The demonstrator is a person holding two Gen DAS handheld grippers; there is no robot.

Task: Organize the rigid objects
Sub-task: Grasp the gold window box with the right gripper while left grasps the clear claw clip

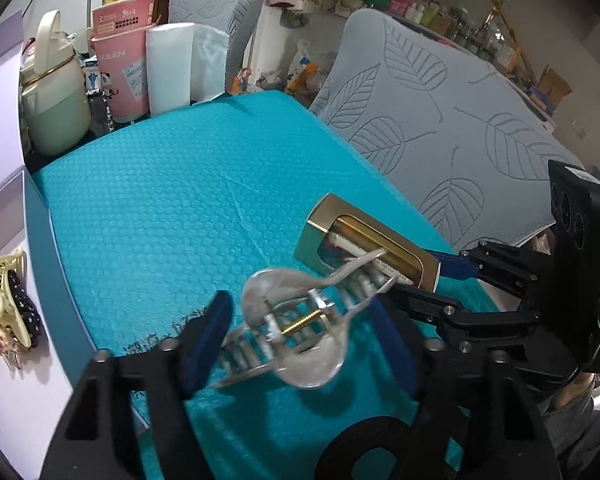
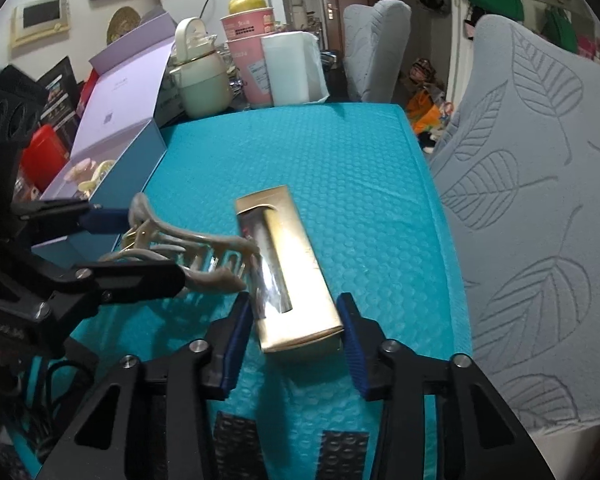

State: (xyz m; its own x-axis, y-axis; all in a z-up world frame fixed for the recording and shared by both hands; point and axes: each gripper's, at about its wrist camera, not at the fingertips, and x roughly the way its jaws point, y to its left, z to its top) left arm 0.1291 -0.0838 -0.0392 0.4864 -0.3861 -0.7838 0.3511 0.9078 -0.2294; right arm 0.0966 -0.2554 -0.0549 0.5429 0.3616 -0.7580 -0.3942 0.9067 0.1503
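**Operator:** What does each tool hold, and why?

**Manual:** Your left gripper (image 1: 300,344) is clamped on the clear hair claw clip (image 1: 296,332). The blue pads sit on the clip's two rounded handle wings, so the squeeze appears to spread its teeth. Judged purpose: a firm hold on a slippery part while you carry it. The clip hangs above the teal bubble mat (image 1: 172,200), its teeth tips just over the near edge of the gold box (image 1: 370,240).

**Operator:** And the right side?

**Manual:** Your right gripper (image 2: 294,336) straddles the near end of the gold box, which lies flat on the mat with its window facing up. The right pad touches the box corner. At the left pad, contact cannot be confirmed, so treat the hold as not yet secured. Judged purpose: steady or lift the box by its short end.

**Operator:** Pose of the tools?

**Manual:** The right tool points along the box's long axis, low to the mat. The left tool comes in from the left, roughly level, crossing in front of it.

**Operator:** Where does the clip go?

**Manual:** Likely the open lavender box (image 2: 112,128) at left, where other clips (image 1: 12,300) already lie.
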